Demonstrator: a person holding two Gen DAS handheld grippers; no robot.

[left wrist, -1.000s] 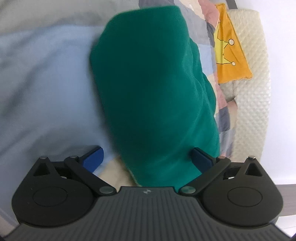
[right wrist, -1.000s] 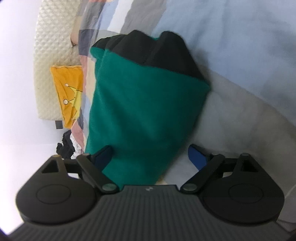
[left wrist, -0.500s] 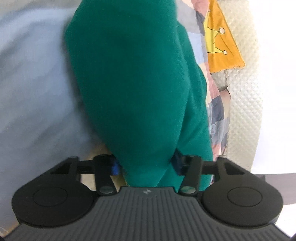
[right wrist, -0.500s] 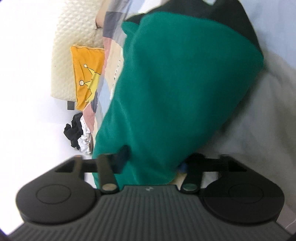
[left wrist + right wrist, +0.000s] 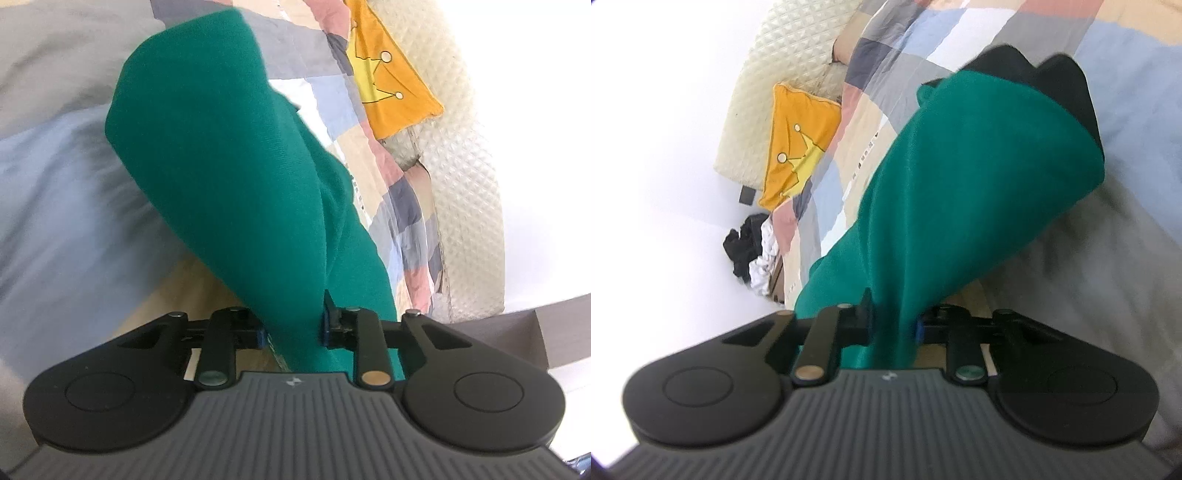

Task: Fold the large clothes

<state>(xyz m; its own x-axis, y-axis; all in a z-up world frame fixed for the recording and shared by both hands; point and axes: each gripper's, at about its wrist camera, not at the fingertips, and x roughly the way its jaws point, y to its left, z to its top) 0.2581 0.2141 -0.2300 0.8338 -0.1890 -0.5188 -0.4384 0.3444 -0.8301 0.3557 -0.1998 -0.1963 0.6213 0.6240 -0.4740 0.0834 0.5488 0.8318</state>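
Observation:
A large green garment (image 5: 221,177) lies folded on a bed and is lifted at its near edge. My left gripper (image 5: 292,326) has its jaws closing, the pads pinching a bunched fold of the green cloth. In the right wrist view the same green garment (image 5: 967,192) shows a black band at its far end. My right gripper (image 5: 895,323) is also closing, with the green fabric squeezed between its pads. The cloth hangs taut from both grips up off the bedding.
A patchwork quilt (image 5: 343,107) and pale blue sheet (image 5: 55,206) cover the bed. An orange cushion (image 5: 801,144) leans on a cream quilted headboard (image 5: 469,192). A heap of black and white clothes (image 5: 753,251) lies past the bed's edge.
Both grippers went from wide open around the garment's edge to pinched on it. Both then rose, lifting the near edge of the green cloth off the bed, and rolled somewhat.

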